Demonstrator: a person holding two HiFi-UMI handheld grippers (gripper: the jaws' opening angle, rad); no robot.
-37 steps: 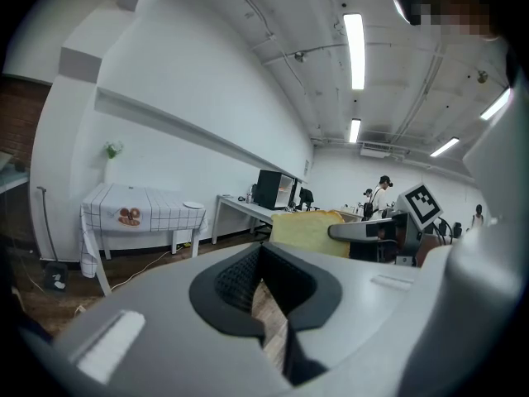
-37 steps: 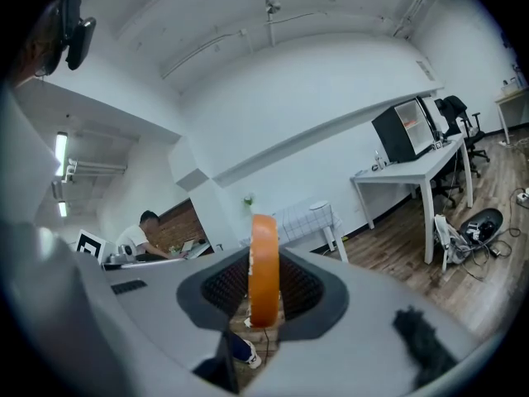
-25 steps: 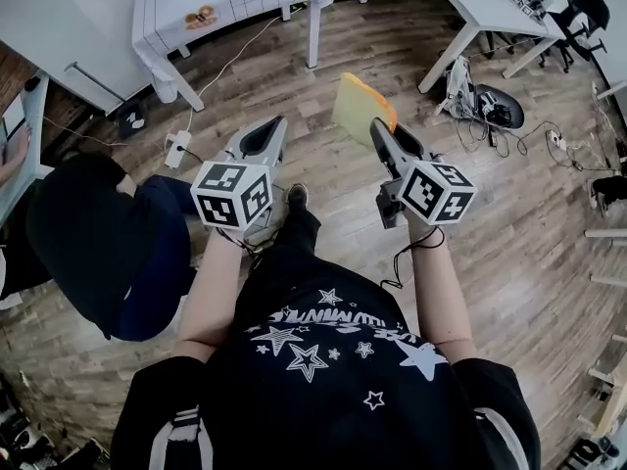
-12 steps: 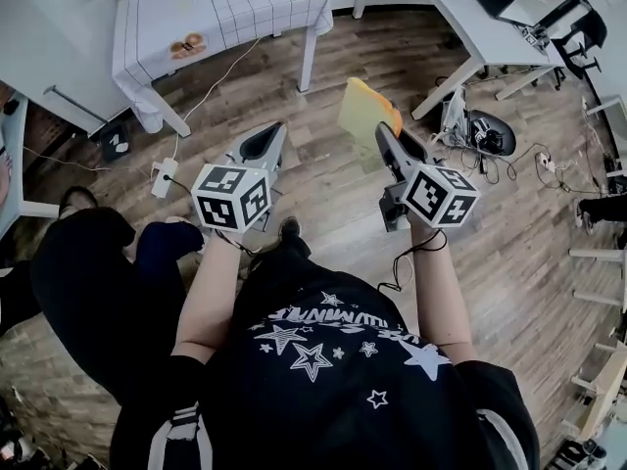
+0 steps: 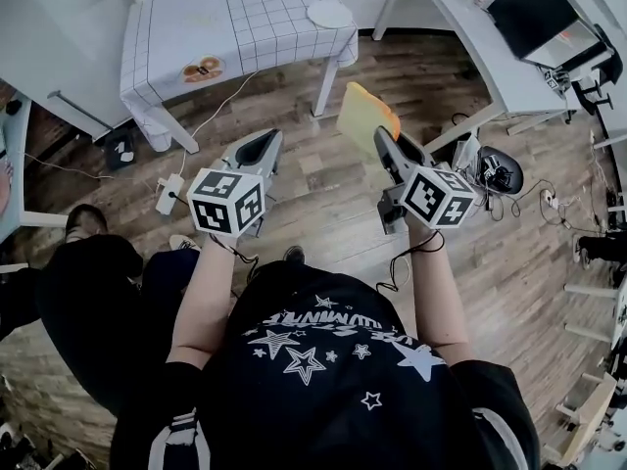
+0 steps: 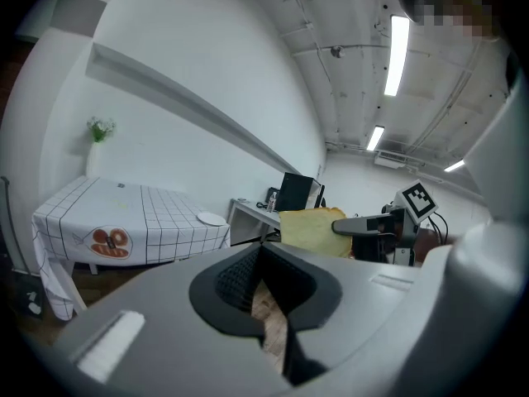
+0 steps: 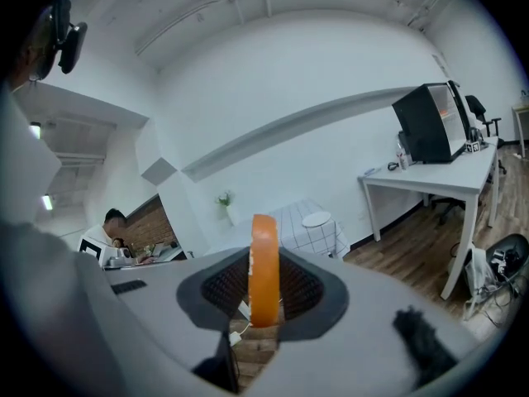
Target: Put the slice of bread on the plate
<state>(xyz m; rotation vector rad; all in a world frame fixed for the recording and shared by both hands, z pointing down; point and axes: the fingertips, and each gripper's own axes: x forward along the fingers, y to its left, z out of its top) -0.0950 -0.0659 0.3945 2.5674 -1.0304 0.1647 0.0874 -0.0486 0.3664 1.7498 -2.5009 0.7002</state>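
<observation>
In the head view my right gripper [image 5: 385, 137] is shut on a yellow slice of bread [image 5: 364, 116] with an orange crust, held upright above the wooden floor. The right gripper view shows the slice [image 7: 264, 267] edge-on between the pads. My left gripper [image 5: 257, 151] hangs level beside it, shut and empty, and in its own view [image 6: 266, 300] only a thin slit shows between the jaws. From there the bread [image 6: 310, 231] appears to the right. A white plate [image 5: 330, 14] lies on the far corner of a table with a checked cloth [image 5: 235, 18], ahead of both grippers.
An orange-brown item [image 5: 203, 69] lies on the cloth's near edge. A person in dark clothes [image 5: 88, 282] is at the left. White desks with a monitor [image 5: 534, 13] stand at the right, with cables and a dark bag [image 5: 500, 169] on the floor. A power strip [image 5: 171, 181] lies near the table leg.
Both grippers and the bread have moved forward toward the checked table, which now fills more of the top of the head view. The grip on the bread is unchanged.
</observation>
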